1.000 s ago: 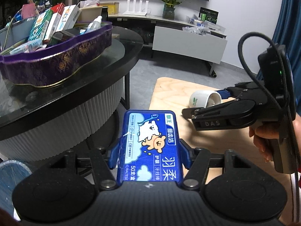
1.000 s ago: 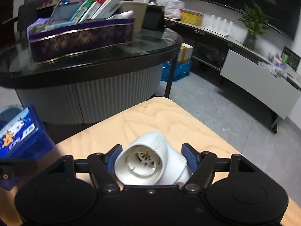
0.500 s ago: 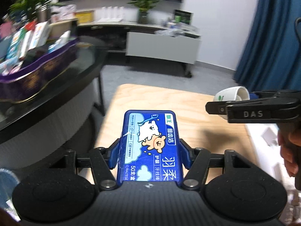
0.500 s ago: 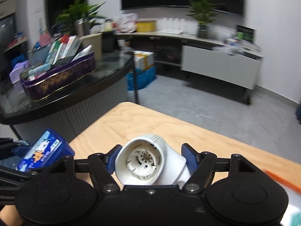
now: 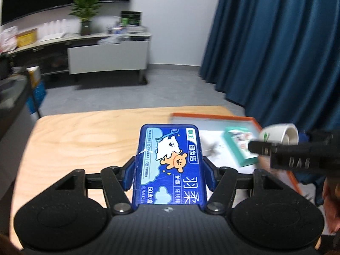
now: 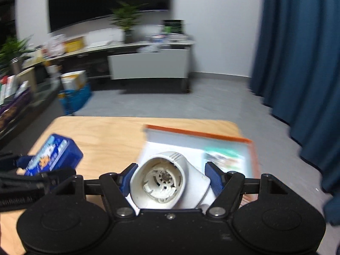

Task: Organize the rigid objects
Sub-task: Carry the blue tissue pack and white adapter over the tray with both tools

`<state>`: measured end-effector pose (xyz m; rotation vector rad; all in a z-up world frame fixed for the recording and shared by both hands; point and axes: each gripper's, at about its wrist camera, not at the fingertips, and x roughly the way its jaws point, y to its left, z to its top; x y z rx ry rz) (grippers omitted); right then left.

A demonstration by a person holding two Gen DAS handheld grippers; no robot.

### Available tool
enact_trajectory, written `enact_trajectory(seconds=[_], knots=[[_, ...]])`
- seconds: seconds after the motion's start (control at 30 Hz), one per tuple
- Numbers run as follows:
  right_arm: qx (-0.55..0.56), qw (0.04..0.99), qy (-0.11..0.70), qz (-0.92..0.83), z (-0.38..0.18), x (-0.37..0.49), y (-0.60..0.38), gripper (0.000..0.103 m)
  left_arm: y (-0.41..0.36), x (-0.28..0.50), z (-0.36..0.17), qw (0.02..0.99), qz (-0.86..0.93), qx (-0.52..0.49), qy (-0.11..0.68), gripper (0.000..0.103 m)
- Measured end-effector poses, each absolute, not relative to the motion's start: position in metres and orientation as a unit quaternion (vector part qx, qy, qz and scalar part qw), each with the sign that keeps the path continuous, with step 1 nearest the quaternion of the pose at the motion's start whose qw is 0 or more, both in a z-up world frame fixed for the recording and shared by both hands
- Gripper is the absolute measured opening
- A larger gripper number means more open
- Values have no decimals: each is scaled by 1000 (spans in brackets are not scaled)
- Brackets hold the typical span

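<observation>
Both hands are loaded. The left gripper [image 5: 169,171] has its jaws clenched on the long sides of a blue floss-pick box [image 5: 170,165], a flat, glossy, round-cornered plastic case with a cartoon label, carried above the near part of the tabletop [image 5: 85,133]. The right gripper [image 6: 171,177] has its jaws spread wide around a white plastic part [image 6: 163,179], bulbous and matte, with a ribbed, spoked opening facing forward; it sits above the near edge of the orange-rimmed tray [image 6: 197,132]. That tray lies at the right of the pale, grainy wooden tabletop, white-bottomed and shallow, with a teal-edged carton [image 6: 223,156] lying flat inside.

Risks from here, as I judge them: the white part is rounded and smooth, so it could twist or squirt out of the pads if the grip loosens over the rim. The blue box is slick and held only by its narrow sides, so a tilt could let it slide forward. The two grippers are near each other, and in the left wrist view the right one crosses in front of the tray, so they could collide on the way in. A careless drop could also land on the carton, and blur hides the exact clearances.
</observation>
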<state>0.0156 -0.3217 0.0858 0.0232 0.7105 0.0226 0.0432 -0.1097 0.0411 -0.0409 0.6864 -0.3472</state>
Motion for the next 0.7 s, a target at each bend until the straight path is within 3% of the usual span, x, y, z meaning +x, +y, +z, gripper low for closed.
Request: enact_trajectory(seconds=[0.7], knots=[[72, 940, 334, -10, 84, -15, -369, 83, -153, 31, 42, 920, -174, 0, 351, 63]])
